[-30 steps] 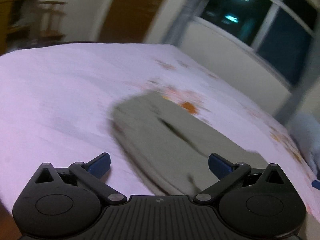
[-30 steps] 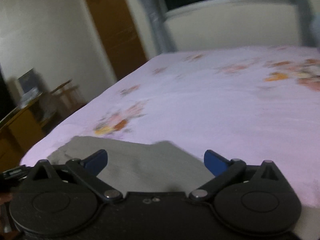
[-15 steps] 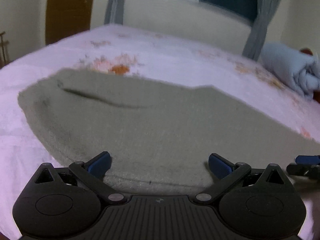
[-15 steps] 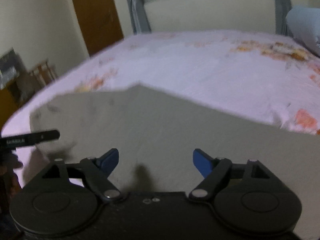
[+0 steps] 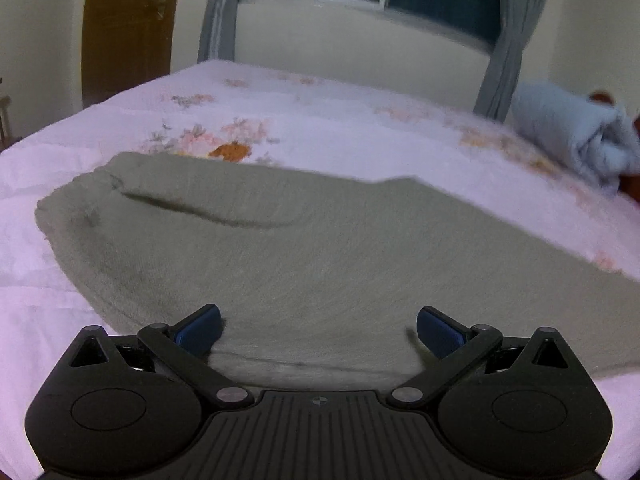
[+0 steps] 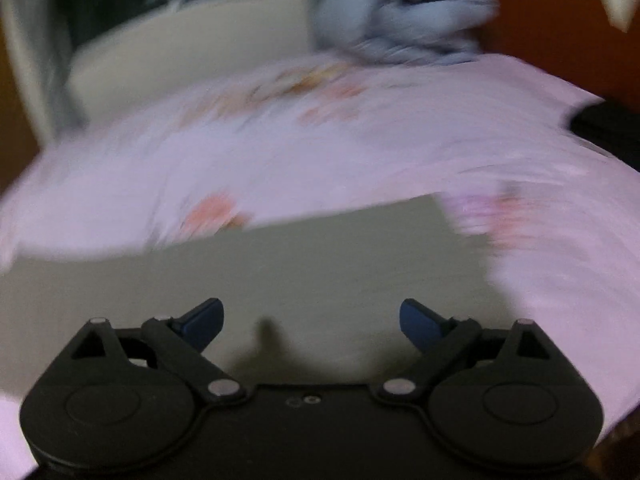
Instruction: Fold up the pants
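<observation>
We see the bed, under a pink flowered sheet, carrying the grey-green pants, which lie flat and already look doubled along their length. We judge the shorter cross-folds are left to do. Our left hand-held gripper stands apart above the near edge; our right hand-held gripper, its jaws just opening wider, grips nothing.

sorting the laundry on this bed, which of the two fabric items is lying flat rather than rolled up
The grey-green pants, spread flat on the pink sheet nearest the camera. The pale blue bundle at the far right edge is rolled up.
</observation>
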A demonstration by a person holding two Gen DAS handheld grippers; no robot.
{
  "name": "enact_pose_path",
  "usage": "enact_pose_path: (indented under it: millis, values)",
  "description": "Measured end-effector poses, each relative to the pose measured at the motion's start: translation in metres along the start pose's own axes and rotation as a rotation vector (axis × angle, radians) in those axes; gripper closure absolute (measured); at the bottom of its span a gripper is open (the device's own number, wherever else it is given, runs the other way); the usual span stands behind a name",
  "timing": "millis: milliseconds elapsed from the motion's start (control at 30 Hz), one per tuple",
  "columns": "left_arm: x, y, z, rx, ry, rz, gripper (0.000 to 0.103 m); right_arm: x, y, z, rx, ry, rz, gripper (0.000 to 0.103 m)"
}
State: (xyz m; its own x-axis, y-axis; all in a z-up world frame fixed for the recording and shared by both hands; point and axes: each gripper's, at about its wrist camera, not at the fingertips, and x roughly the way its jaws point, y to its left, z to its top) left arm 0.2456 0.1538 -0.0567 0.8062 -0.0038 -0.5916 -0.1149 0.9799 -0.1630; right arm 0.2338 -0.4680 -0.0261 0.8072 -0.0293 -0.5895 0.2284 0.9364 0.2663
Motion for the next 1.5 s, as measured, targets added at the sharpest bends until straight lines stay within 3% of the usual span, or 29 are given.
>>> enact_pose_path:
  millis: [67,200,400,533,633,700,800,1000,1233,1333,1400,1433,1500]
  values:
    - [-0.001,-0.009,0.000,0.002,-0.014,0.015,0.000,-0.007,-0.013,0.005,0.062,-0.039,0.030,0.012]
    - [0.011,-0.021,0.004,0.002,-0.002,0.016,0.000,0.012,0.018,0.012,0.059,-0.036,0.132,0.013]
    - [0.020,-0.019,0.008,0.025,0.028,0.053,0.000,0.068,0.073,0.014,-0.070,0.066,0.160,0.013]
    - [0.021,-0.006,0.007,0.024,0.046,0.073,0.000,0.098,0.083,0.009,-0.185,0.157,0.053,0.013]
    - [0.022,-0.002,0.007,0.042,0.052,0.063,0.000,0.098,0.057,0.015,-0.232,0.135,-0.091,0.011]
    - [0.022,-0.003,0.007,0.059,0.053,0.062,0.000,0.085,0.026,0.024,-0.149,0.120,-0.138,0.012]
    - [0.018,-0.004,0.004,0.058,0.036,0.048,0.000,0.039,-0.019,0.025,0.019,0.045,0.019,0.011]
    - [0.011,-0.009,0.003,0.008,0.011,0.022,0.000,-0.025,-0.105,-0.013,0.496,-0.060,0.151,0.009]
    - [0.011,-0.005,0.000,-0.027,0.018,0.013,0.000,-0.022,-0.132,-0.052,0.805,-0.047,0.331,0.028]
    - [0.008,-0.007,-0.001,-0.004,0.016,0.023,0.000,-0.012,-0.134,-0.057,0.860,-0.018,0.324,0.034]
    - [0.006,-0.009,-0.001,0.004,0.014,0.028,0.000,-0.001,-0.137,-0.060,0.920,-0.001,0.316,0.052]
    - [0.006,-0.009,-0.001,0.000,0.013,0.029,0.000,0.004,-0.138,-0.061,0.942,-0.002,0.314,0.056]
    - [0.005,-0.009,-0.001,-0.003,0.011,0.032,0.000,0.006,-0.141,-0.065,0.975,0.006,0.303,0.080]
